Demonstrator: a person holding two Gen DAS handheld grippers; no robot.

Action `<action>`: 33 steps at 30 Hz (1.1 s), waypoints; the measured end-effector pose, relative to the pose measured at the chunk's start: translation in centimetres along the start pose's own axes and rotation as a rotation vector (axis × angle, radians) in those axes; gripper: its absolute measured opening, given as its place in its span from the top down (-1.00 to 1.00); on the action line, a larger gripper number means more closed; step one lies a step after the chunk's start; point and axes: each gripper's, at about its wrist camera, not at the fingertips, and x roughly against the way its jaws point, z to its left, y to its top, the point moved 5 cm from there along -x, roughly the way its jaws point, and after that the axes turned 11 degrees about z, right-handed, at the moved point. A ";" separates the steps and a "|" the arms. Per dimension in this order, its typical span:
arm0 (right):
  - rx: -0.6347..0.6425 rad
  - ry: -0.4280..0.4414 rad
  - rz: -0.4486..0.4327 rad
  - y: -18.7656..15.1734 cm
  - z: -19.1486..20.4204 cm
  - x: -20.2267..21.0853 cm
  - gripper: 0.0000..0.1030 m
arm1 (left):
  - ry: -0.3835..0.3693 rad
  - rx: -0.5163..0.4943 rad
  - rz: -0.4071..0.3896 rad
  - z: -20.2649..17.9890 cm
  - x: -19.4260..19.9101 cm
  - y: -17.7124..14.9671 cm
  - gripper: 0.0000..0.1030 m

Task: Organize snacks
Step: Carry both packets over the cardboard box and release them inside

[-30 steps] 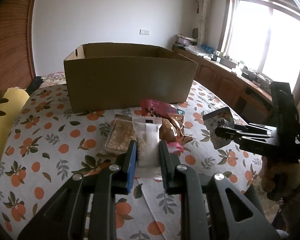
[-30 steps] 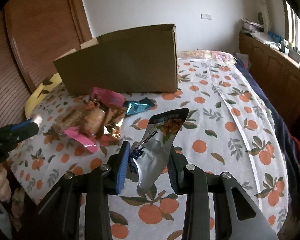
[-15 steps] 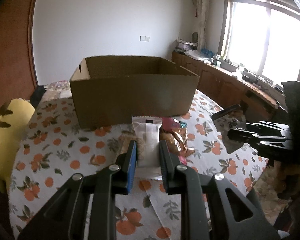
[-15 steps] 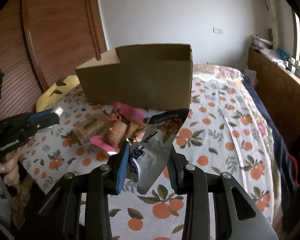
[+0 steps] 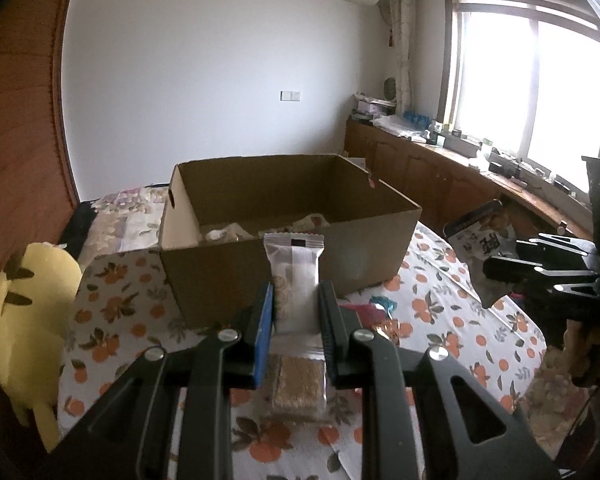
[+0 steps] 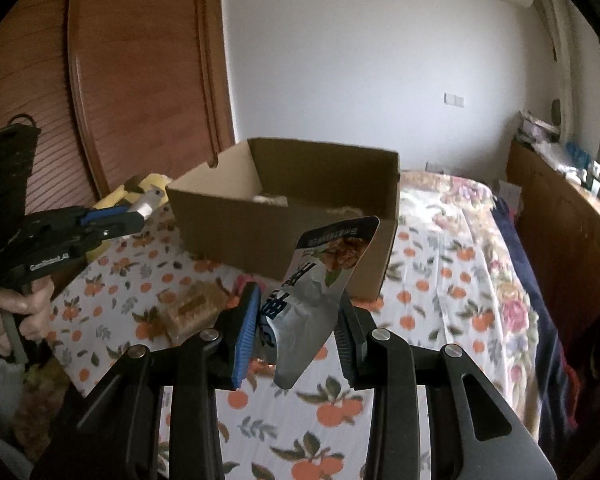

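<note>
Holding both snacks clear of the table, left gripper (image 5: 296, 312) clamped on the white bar packet (image 5: 295, 280) and right gripper (image 6: 296, 320) pinching the silver pouch (image 6: 320, 280), either could clip the cardboard box (image 5: 284, 268) at 12 o'clock if carried low.

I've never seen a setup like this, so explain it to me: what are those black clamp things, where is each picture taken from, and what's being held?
There is no robot here. A person holds a hand-operated clamp in each hand, each with a camera looking along its two fingers, so you get one picture per hand.

The left tool is shut on a white snack bar. The right tool is shut on a silver snack pouch. In the right view you also see the person's hand gripping the other clamp.

Ahead stands an open cardboard box with some snacks already inside, on an orange-patterned cloth. More snacks, including a clear-wrapped bar, lie on the cloth.
</note>
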 end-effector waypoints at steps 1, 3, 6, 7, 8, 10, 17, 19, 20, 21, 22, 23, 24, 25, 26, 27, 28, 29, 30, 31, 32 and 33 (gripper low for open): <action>0.005 0.004 -0.006 0.3 0.0 0.0 0.33 | 0.001 -0.002 -0.002 0.0 -0.1 0.3 0.62; 0.013 0.006 -0.014 1.0 -0.1 0.1 0.33 | 0.005 -0.009 -0.012 0.1 -0.3 1.1 0.62; 0.020 0.009 -0.023 1.9 -0.1 0.0 0.33 | 0.001 -0.015 -0.023 0.3 -0.8 2.1 0.62; 0.022 0.011 -0.024 2.1 -0.2 -0.1 0.33 | 0.000 -0.012 -0.023 0.5 -1.0 2.4 0.62; 0.029 0.012 -0.025 2.3 -0.1 -0.2 0.33 | -0.004 -0.009 -0.022 0.7 -1.3 2.8 0.62; 0.040 0.011 -0.027 2.7 -0.1 -0.3 0.33 | -0.009 -0.007 -0.023 0.8 -1.7 3.3 0.62; 0.052 0.013 -0.036 4.5 -0.3 -1.4 0.33 | -0.013 -0.032 0.004 1.2 -4.3 5.6 0.62; 0.062 0.013 -0.041 5.1 -0.3 -1.6 0.33 | -0.012 -0.041 0.010 1.5 -5.1 6.2 0.61; 0.071 0.009 -0.044 5.5 -0.3 -1.7 0.33 | -0.007 -0.045 0.015 1.6 -5.6 6.4 0.61; 0.077 0.008 -0.045 5.8 -0.2 -1.8 0.33 | -0.001 -0.049 0.022 1.8 -6.2 6.7 0.61; 0.084 0.005 -0.046 6.0 -0.2 -2.0 0.33 | 0.001 -0.049 0.026 1.9 -6.6 6.9 0.61; 0.090 0.001 -0.045 6.3 -0.2 -2.2 0.33 | 0.000 -0.048 0.032 2.1 -7.1 7.1 0.61; 0.094 -0.002 -0.043 6.5 -0.2 -2.4 0.33 | -0.001 -0.044 0.040 2.2 -7.7 7.3 0.61; 0.096 -0.005 -0.040 6.8 -0.3 -2.8 0.33 | -0.002 -0.041 0.045 2.4 -8.1 7.4 0.61; 0.095 -0.006 -0.038 7.0 -0.4 -3.0 0.33 | -0.002 -0.037 0.052 2.4 -8.6 7.5 0.61; 0.091 -0.002 -0.035 7.3 -0.5 -3.3 0.33 | -0.002 -0.031 0.058 2.5 -9.2 7.6 0.61; 0.084 0.004 -0.032 7.6 -0.8 -3.6 0.33 | -0.006 -0.022 0.063 2.7 -9.7 7.7 0.61; 0.076 0.012 -0.029 8.0 -0.9 -4.0 0.33 | -0.017 -0.010 0.074 2.8 -10.3 7.7 0.61; 0.075 0.012 -0.029 8.3 -1.0 -4.4 0.33 | -0.024 0.002 0.085 2.9 -10.9 7.6 0.61; 0.084 -0.003 -0.031 8.8 -1.1 -4.8 0.33 | -0.024 0.011 0.089 3.0 -11.2 7.6 0.61; 0.087 -0.012 -0.031 9.1 -1.2 -5.1 0.33 | -0.022 0.017 0.091 3.0 -11.5 7.5 0.61; 0.081 -0.013 -0.027 9.5 -1.4 -5.6 0.33 | -0.020 0.020 0.092 3.2 -11.9 7.4 0.61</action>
